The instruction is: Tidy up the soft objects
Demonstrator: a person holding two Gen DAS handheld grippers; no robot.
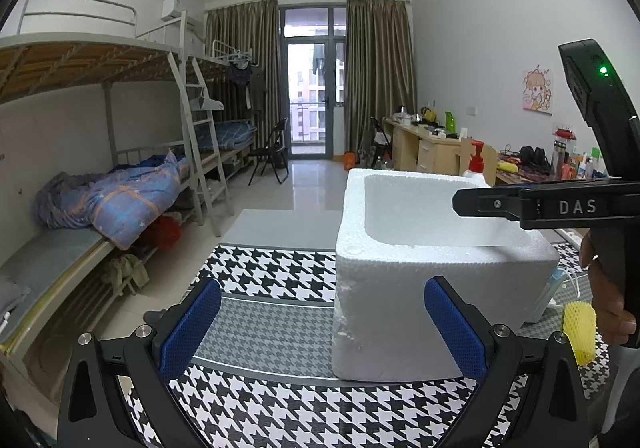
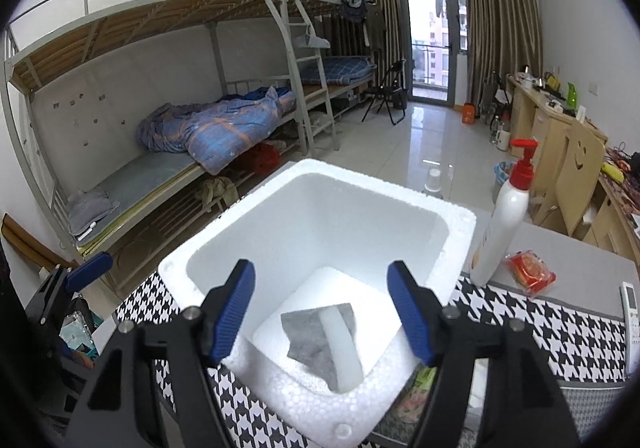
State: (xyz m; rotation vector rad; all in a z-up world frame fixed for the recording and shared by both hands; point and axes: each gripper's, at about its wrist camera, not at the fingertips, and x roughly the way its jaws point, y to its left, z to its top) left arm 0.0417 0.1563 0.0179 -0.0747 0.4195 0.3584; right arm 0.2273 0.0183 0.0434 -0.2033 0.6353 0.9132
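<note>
A white foam box stands on the houndstooth cloth. On its floor lie a grey cloth and a white foam strip. My right gripper hangs open above the box's near rim, with nothing between its blue pads. In the left wrist view the box is just right of centre. My left gripper is open at its near left corner, with the right pad in front of the box wall. A yellow foam net sleeve and a blue-white face mask lie to the right of the box.
A white pump bottle with a red top stands right of the box. Beside it lie a red packet and a white remote. Bunk beds line the left wall and desks the right.
</note>
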